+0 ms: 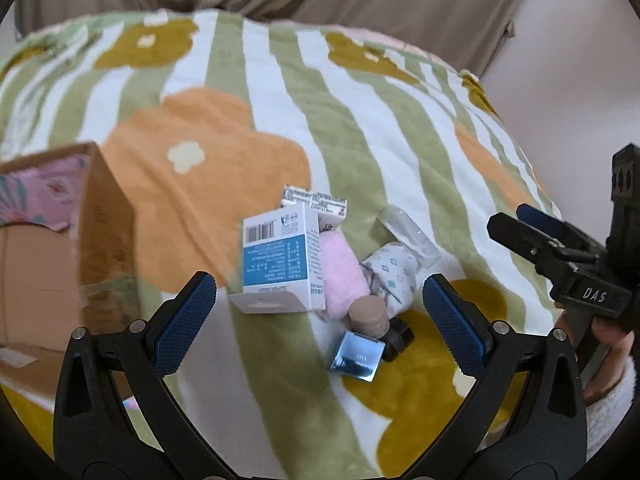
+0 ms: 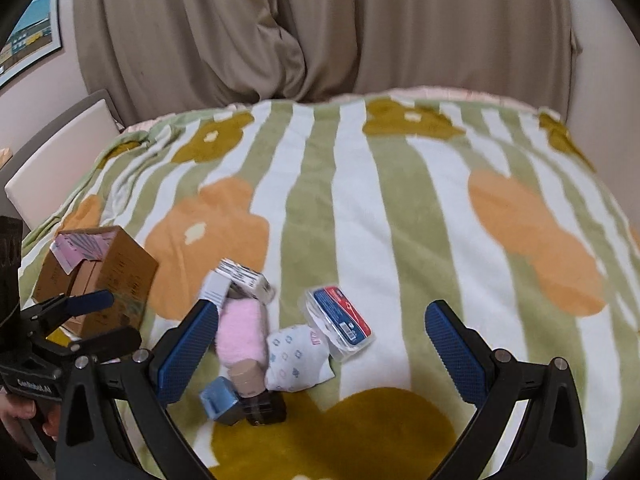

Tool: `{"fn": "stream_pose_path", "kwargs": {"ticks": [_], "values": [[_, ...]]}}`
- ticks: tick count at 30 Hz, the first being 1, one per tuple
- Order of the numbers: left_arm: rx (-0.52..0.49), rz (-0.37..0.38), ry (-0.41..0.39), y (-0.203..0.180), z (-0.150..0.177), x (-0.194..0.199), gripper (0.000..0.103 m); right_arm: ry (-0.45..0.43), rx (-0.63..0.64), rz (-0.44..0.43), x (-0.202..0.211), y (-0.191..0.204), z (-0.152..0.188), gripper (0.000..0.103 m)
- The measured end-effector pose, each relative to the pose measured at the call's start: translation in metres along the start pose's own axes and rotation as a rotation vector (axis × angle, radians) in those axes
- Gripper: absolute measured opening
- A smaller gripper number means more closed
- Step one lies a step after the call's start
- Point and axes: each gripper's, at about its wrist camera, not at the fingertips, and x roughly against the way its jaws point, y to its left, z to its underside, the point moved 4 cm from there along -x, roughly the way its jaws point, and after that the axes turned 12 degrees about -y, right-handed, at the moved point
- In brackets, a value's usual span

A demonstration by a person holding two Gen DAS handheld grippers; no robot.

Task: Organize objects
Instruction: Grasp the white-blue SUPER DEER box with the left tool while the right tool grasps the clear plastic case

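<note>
Both tongs gape (left [image 1: 320,320], right [image 2: 320,348]); cardboard box [image 1: 100,220] holds pink packet [image 1: 40,196].

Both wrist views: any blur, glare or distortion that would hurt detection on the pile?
Left wrist: cardboard box smeared at the left edge, blue-and-white carton fairly sharp, small glare on the shiny blue cube. Right wrist: pile soft, white carton streaked, plastic case label legible only as colour. Both: strong fisheye bending of the blanket stripes, dark corner vignette, flat light.

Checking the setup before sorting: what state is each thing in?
Left gripper: open, empty.
Right gripper: open, empty.
Cardboard box: open, on its side.
Blue-and-white carton: closed, tilted.
Clear plastic case: closed, lying flat.
Pink cloth: rolled up.
</note>
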Motion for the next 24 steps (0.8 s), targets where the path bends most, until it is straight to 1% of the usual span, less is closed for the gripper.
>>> {"fn": "stream_pose_path", "kwargs": {"ticks": [5, 9, 12, 14, 16, 21, 24], "values": [[0.061, 0.007, 0.037, 0.017, 0.000, -0.030, 0.102, 0.058, -0.033, -0.030, -0.033, -0.011, 0.012, 0.103], [0.134, 0.046, 0.071, 0.032, 0.004, -0.053, 0.102, 0.103, -0.044, -0.057, -0.060, -0.012, 0.021, 0.103], [0.183, 0.073, 0.084, 0.042, 0.007, -0.067, 0.100, 0.118, -0.053, -0.076, -0.074, -0.012, 0.025, 0.102], [0.216, 0.084, 0.092, 0.049, 0.009, -0.074, 0.099, 0.130, -0.057, -0.092, -0.083, -0.012, 0.027, 0.097], [0.242, 0.100, 0.097, 0.053, 0.010, -0.080, 0.099, 0.147, -0.061, -0.099, -0.092, -0.013, 0.028, 0.095], [0.255, 0.115, 0.114, 0.054, 0.014, -0.092, 0.096, 0.188, -0.085, -0.108, -0.111, -0.021, 0.038, 0.090], [0.257, 0.119, 0.115, 0.055, 0.016, -0.096, 0.094, 0.209, -0.105, -0.117, -0.118, -0.026, 0.045, 0.085]]}}
